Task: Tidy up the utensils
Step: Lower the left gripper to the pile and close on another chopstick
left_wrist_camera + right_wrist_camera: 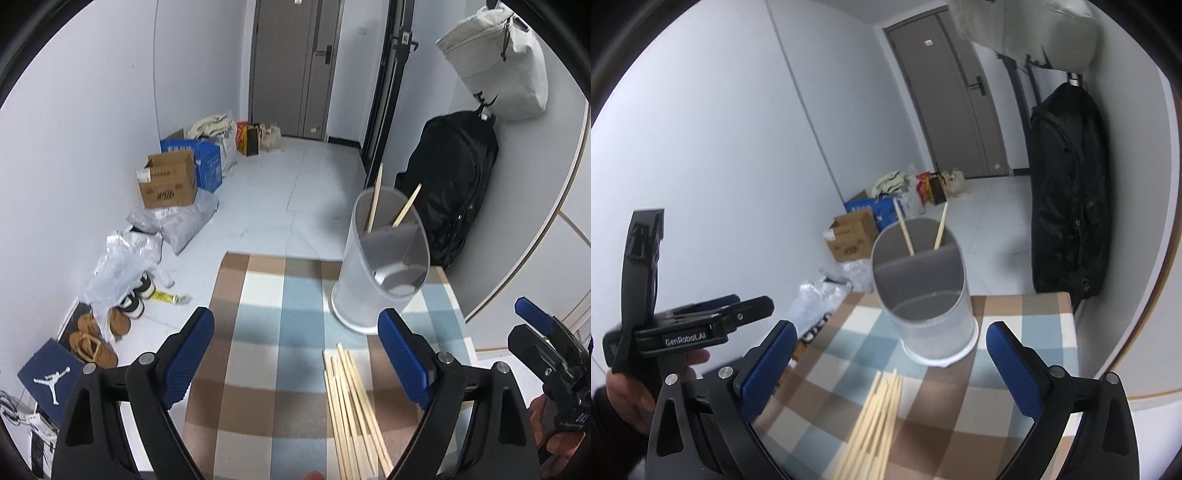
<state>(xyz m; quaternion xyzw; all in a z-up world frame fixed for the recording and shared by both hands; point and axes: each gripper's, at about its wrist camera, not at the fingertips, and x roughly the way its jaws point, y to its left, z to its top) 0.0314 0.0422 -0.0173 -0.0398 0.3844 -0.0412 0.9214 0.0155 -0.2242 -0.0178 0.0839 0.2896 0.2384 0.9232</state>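
Observation:
A frosted plastic utensil holder (382,258) with an inner divider stands on the checkered tablecloth (266,332); two wooden chopsticks (376,199) lean in its back compartment. It also shows in the right wrist view (923,291). Several loose wooden chopsticks (354,410) lie in a bundle on the cloth in front of it, also in the right wrist view (875,417). My left gripper (295,354) is open and empty, above the cloth left of the bundle. My right gripper (890,365) is open and empty, above the bundle.
The table's far edge (280,256) drops to a tiled floor. Cardboard boxes (170,181), plastic bags (122,262) and shoes (92,339) lie along the left wall. A black backpack (454,184) hangs at the right, close behind the holder.

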